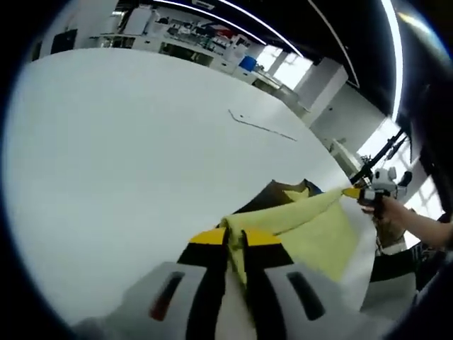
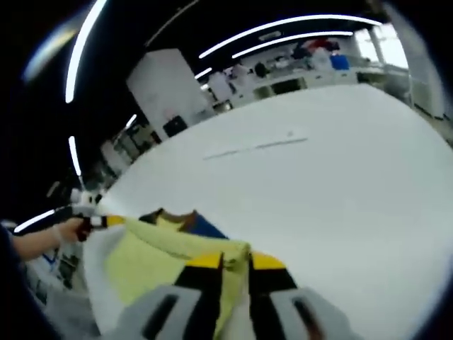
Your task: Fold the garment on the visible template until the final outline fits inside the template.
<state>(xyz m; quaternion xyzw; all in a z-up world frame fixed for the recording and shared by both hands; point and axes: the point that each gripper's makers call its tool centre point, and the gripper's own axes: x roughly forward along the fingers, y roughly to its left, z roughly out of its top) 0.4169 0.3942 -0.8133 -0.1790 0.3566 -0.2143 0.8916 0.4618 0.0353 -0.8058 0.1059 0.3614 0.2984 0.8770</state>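
Mid-fold: both hand-held grippers, left [image 1: 234,239] and right [image 2: 235,259], clamped on yellow fabric garment [image 1: 311,230], lifted taut near white counter [image 1: 141,156] edge; template not discernible, folding left.

The pale yellow fabric garment [image 1: 311,230] shows dark brown and blue near its collar, on a plain white bench [image 1: 127,156].

Wide white table [image 1: 127,156], bearing a thin line marking [image 1: 260,126] far across and a yellow garment [image 1: 311,227] with dark brown and blue parts at its near edge.
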